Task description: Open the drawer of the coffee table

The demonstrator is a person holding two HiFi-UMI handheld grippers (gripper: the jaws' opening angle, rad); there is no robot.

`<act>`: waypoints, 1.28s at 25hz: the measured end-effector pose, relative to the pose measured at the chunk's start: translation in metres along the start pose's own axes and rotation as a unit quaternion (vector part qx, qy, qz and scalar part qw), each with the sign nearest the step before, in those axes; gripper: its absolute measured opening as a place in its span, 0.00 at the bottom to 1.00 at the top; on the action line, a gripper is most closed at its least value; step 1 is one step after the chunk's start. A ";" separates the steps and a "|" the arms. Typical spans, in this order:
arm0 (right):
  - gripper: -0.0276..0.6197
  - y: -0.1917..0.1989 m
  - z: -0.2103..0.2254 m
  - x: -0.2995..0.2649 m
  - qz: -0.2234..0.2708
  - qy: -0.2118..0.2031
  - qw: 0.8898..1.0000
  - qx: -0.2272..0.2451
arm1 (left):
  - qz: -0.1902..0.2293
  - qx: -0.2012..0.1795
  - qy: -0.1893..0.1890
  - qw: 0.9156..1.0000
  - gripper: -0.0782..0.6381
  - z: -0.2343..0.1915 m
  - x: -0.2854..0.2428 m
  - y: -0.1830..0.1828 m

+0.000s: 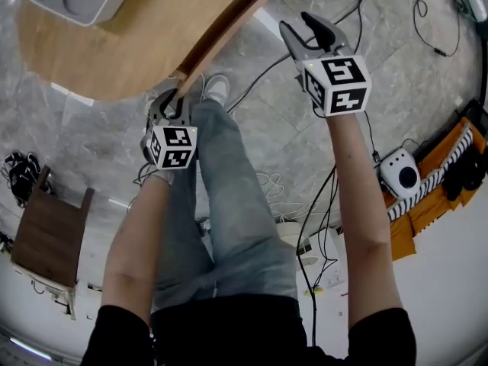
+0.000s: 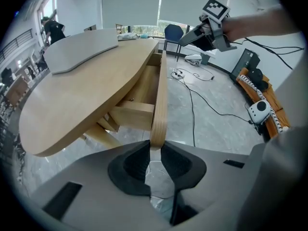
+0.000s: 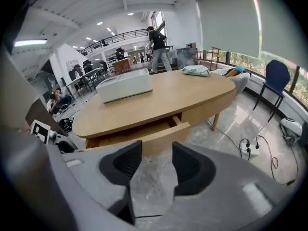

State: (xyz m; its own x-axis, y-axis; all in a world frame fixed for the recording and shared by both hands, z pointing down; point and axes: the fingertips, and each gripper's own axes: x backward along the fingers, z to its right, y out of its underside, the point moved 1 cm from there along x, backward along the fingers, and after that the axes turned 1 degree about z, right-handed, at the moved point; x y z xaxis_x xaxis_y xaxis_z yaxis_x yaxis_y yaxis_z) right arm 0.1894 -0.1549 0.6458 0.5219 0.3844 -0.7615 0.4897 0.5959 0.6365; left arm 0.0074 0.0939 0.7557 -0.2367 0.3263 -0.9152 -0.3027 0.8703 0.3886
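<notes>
The pale wooden desk (image 1: 99, 52) fills the upper left as seen from over the person's head, at about 11 o'clock, and its drawer (image 2: 144, 88) stands open, drawn out from under the top so that a gap shows between the desk's edge and the drawer front (image 2: 160, 95). The left tool (image 1: 174, 101) hangs steeply down at the near end of that front panel. Its own camera shows the narrow end of the board sitting right between the dark pads (image 2: 132, 167), which are pinching it, and from there the panel runs straight away toward 12 o'clock with the drawer's box opening off to 10 o'clock. The right tool (image 1: 299, 23) is well apart from the drawer, out over the grey marbled floor (image 1: 267, 136) at about 1 o'clock in the head view. Its jaws are spread with only floor showing between them. From that tool the open drawer lies beyond the tips at roughly 11 to 12 o'clock, near but not touching, its front seen broadside under the oval top. A flat grey tray (image 3: 124, 88) rests on the desk toward 11 o'clock, and a pale bag (image 3: 195, 70) lies on its far end. Black cables (image 1: 324, 204) trail across the floor between the person's legs and the right arm, a blue chair (image 3: 275, 78) stands off at 2 o'clock in the right tool's view, and a dark side table (image 1: 47, 235) sits at 8 o'clock below.
</notes>
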 end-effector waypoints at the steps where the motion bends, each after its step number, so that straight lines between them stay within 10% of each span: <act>1: 0.36 -0.003 0.005 -0.008 -0.004 -0.002 1.000 0.003 | 0.000 -0.002 0.001 1.000 0.22 0.000 0.000 0.000; 10: 0.60 -0.022 0.048 -0.068 -0.041 -0.027 0.999 0.024 | 0.004 -0.009 0.000 1.000 0.22 0.000 -0.001 0.000; 32: 0.53 -0.034 0.052 -0.120 -0.113 -0.085 0.989 0.036 | -0.010 -0.021 0.001 1.000 0.22 0.000 -0.002 0.001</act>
State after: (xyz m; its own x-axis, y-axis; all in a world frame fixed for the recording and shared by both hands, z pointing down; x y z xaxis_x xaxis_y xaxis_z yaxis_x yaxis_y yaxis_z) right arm 0.1467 -0.2579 0.7224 0.5003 0.1184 -0.8577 0.6527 0.5993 0.4634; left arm 0.0081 0.0937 0.7579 -0.2321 0.3092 -0.9223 -0.3457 0.8600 0.3753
